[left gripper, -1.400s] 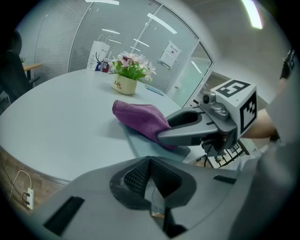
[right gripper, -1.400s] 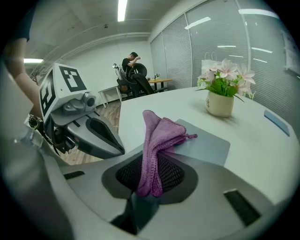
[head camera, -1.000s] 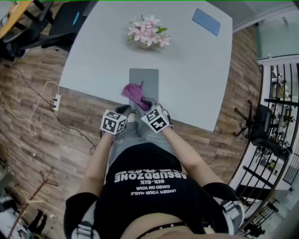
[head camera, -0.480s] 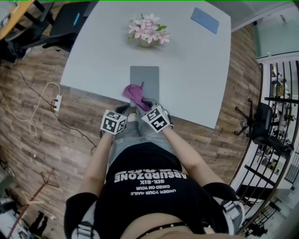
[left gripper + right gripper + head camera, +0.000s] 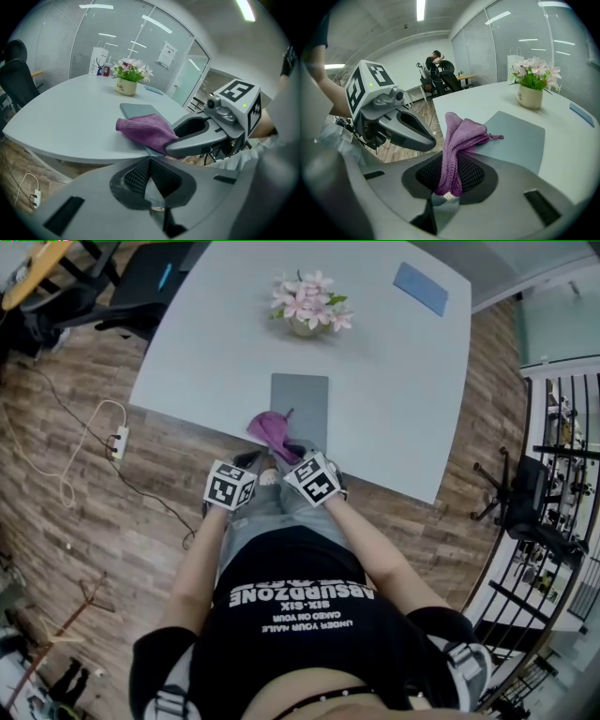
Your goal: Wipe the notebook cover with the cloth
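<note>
1. Spreading under everything: brown wood-plank floor (image 5: 84,521), w/ a white power strip (image 5: 117,442) and its cord lying left of the table.
2. Big pale grey table (image 5: 394,381) w/ rounded corners fills the upper head view; the person stands at its near edge in a black printed T-shirt (image 5: 300,615).
3. Flat grey rectangular notebook (image 5: 302,399) lies closed on the table, its short end close to the near edge and the flower pot just beyond its far end.
4. Right gripper (image 5: 450,164), grey plastic w/ a marker cube, is at the table's near edge. Its jaws are clamped on the cloth, which runs up between the black ribbed pads.
5. Left gripper (image 5: 151,161), same build, sits just beside the right one, off the table edge. Its jaws are pressed together w/ nothing between them, and it touches neither cloth nor notebook.
6. Purple microfibre cloth (image 5: 461,133) is bunched into folds. Its lower end is pinched in the right gripper; its free end rests on the notebook's near-left corner, a bit hanging over the cover's left edge.
7. Small cream pot of pink flowers (image 5: 307,306) stands upright mid-table.
8. Thin blue rectangular item (image 5: 420,287) lies flat near the far right corner, well apart from the rest.
</note>
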Demonstrator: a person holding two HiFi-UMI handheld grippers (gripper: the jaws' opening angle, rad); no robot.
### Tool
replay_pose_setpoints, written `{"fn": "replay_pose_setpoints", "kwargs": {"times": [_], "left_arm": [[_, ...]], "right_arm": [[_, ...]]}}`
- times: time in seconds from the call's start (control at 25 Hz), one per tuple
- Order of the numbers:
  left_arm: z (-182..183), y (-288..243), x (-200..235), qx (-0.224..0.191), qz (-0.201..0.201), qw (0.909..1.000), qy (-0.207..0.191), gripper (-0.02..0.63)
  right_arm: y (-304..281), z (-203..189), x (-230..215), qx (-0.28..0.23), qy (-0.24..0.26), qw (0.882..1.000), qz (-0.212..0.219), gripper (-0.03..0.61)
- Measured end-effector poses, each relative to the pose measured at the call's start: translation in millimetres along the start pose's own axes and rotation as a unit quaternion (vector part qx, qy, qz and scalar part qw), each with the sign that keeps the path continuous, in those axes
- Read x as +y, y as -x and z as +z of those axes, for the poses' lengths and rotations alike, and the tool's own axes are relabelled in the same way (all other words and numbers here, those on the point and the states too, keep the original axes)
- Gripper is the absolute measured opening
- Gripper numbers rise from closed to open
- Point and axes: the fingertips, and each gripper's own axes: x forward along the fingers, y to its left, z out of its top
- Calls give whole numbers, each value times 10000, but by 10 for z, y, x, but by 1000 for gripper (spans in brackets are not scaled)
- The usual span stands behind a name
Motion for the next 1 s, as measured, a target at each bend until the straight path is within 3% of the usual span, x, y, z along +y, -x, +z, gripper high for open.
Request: {"fn": "replay_pose_setpoints", "kwargs": {"times": [0.4,1.0], "left_arm": [[35,67,130,-91,93,9998,130,17],[398,-46,302,-201,121,9995,216,17]], "right_arm": [[-102,122,30,124,53,9995,292,89],[-237,433,-377,162,78,9992,347,94]]}}
